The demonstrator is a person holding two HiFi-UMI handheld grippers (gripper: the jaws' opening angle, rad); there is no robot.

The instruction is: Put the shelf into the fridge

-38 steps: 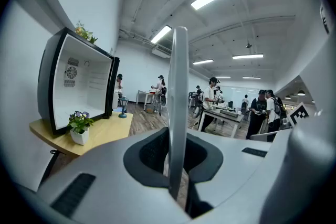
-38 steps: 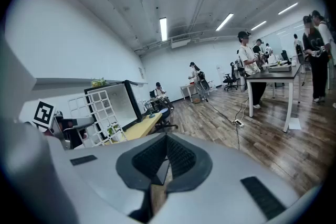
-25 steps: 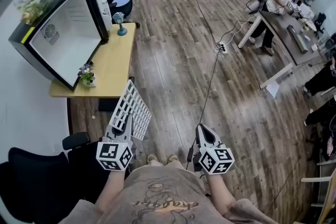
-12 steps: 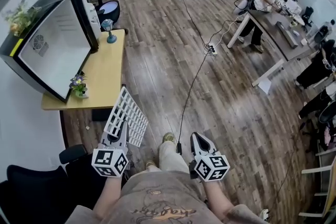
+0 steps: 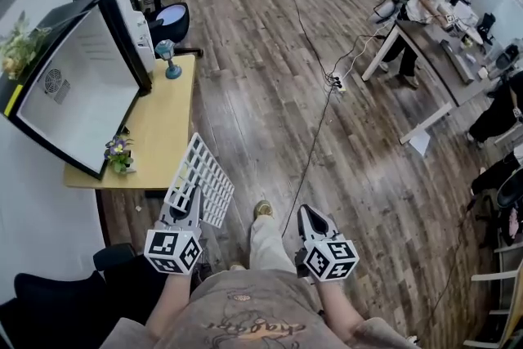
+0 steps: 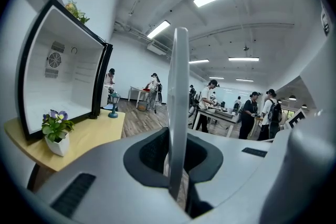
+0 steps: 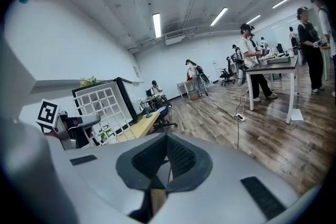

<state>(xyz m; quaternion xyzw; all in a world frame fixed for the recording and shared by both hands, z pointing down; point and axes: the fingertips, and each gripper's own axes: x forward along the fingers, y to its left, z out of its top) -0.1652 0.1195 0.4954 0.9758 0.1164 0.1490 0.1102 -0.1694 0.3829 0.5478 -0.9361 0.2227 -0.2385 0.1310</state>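
Left gripper (image 5: 187, 204) clamped on near edge of white grid shelf (image 5: 202, 178), long axis running ahead toward open fridge (image 5: 73, 102) up-left, well apart; right gripper (image 5: 310, 218) shut, empty, farther off

1. Shelf (image 5: 202, 178): white, open square-grid pattern.
2. Fridge (image 5: 78, 98): black casing, white interior, yellow strip at one edge.
3. Table (image 5: 167, 114): pale yellow wood.
4. Floor (image 5: 270, 94): brown planks, mixed tones.
5. Left gripper (image 5: 190, 199), right gripper (image 5: 307, 217): grey bodies; cubes with black-and-white square markers.
6. Flower pot (image 5: 121, 165): white, purple blooms.
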